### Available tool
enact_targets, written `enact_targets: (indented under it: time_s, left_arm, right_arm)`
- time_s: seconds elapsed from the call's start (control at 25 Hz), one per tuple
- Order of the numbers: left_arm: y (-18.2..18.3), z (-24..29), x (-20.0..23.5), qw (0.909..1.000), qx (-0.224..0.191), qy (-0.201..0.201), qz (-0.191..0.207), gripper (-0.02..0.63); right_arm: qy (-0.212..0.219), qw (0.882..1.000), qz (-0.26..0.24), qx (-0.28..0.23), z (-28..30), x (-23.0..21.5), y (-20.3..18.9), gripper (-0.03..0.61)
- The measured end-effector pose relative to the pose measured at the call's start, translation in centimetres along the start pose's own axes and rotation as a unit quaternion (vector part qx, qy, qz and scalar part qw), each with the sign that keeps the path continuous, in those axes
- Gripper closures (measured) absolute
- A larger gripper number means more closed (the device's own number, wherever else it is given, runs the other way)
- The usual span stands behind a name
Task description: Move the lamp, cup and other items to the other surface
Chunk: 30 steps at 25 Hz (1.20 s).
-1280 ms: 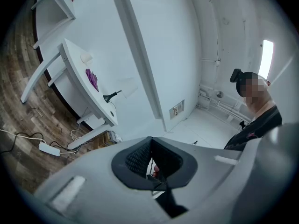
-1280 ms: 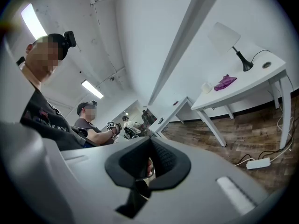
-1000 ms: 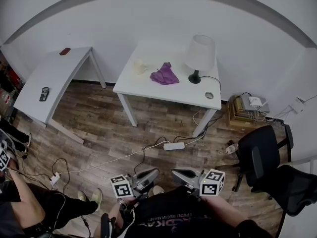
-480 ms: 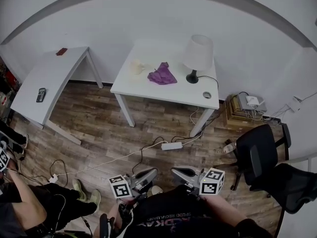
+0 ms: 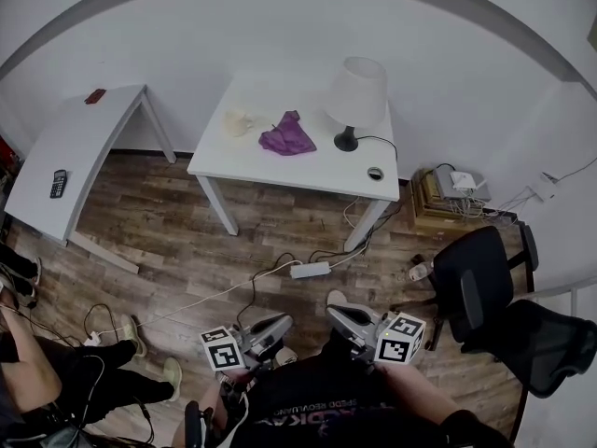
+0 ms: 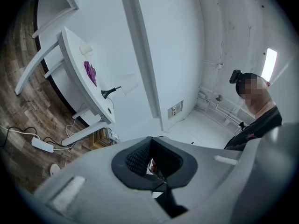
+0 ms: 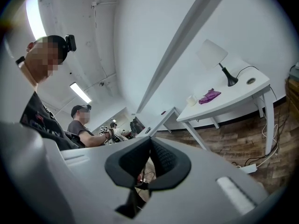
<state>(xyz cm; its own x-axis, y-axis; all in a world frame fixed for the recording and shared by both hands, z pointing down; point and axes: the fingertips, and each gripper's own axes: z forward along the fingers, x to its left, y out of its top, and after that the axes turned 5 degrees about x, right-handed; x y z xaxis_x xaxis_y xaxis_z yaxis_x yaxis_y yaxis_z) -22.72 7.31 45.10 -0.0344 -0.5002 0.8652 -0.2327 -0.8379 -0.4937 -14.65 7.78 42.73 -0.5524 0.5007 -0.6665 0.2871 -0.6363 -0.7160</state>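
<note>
White table (image 5: 298, 171) bearing lamp (image 5: 354, 96), purple cloth (image 5: 286, 136), cup (image 5: 237, 122), second white table (image 5: 65, 143) at left, dark handset (image 5: 58, 183), small red item (image 5: 94, 95)

This is a plain office-like workroom. A white table (image 5: 308, 166), a second white table (image 5: 65, 147), a black swivel chair (image 5: 478, 280) and a power strip (image 5: 311, 270) with loose cables stand on wood-look flooring (image 5: 187, 241).

The pale cup (image 5: 238, 122) on the white table (image 5: 280, 171) was too small for me to tell its shape. The dark flat thing (image 5: 58, 183) on the side table (image 5: 84, 138) was too small to name. The left edge cut off a seated person (image 5: 47, 381).
</note>
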Motion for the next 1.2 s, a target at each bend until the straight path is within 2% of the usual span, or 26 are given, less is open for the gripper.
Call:
enact_targets:
  time_s: [0.12, 0.16, 0.2, 0.44, 0.56, 0.68, 0.8, 1.0, 1.2]
  left_arm:
    - [1.1, 0.7, 0.7, 0.9999, -0.008, 0.01, 0.002, 0.615]
    - [1.6, 0.9, 1.0, 0.9998, -0.014, 0.015, 0.002, 0.616]
    - [2.1, 1.1, 1.3, 0.9996, -0.021, 0.021, 0.003, 0.617]
    - [5.6, 2.9, 2.8, 0.9969, -0.056, 0.053, 0.014, 0.615]
    - [7.3, 3.9, 3.8, 0.9947, -0.073, 0.068, 0.022, 0.615]
    - [8.5, 4.8, 5.1, 0.992, -0.091, 0.084, 0.023, 0.615]
    - [9.3, 6.1, 6.2, 0.9905, -0.1, 0.093, 0.017, 0.615]
    - [10.4, 7.7, 7.4, 0.9871, -0.108, 0.117, 0.019, 0.615]
    - [10.9, 7.8, 8.4, 0.9791, -0.132, 0.154, 0.007, 0.615]
  right_arm:
    - [-0.006, 1.0, -0.001, -0.006, 0.2, -2.0, 1.6, 0.569]
    - [-0.007, 1.0, -0.002, -0.006, 0.4, -2.8, 2.4, 0.521]
    - [-0.008, 1.0, -0.005, -0.006, 0.6, -3.6, 3.3, 0.505]
    - [-0.031, 0.998, -0.051, -0.003, 1.8, -9.7, 9.7, 0.505]
    - [-0.06, 0.995, -0.081, 0.005, 2.5, -13.5, 13.0, 0.492]
    - [-0.109, 0.986, -0.126, 0.015, 3.0, -18.2, 15.9, 0.476]
    - [-0.167, 0.972, -0.164, 0.017, 3.0, -23.6, 19.0, 0.459]
    - [-0.233, 0.955, -0.18, 0.024, 3.0, -32.3, 23.1, 0.439]
    - [-0.284, 0.933, -0.216, 0.044, 4.8, -39.7, 26.7, 0.418]
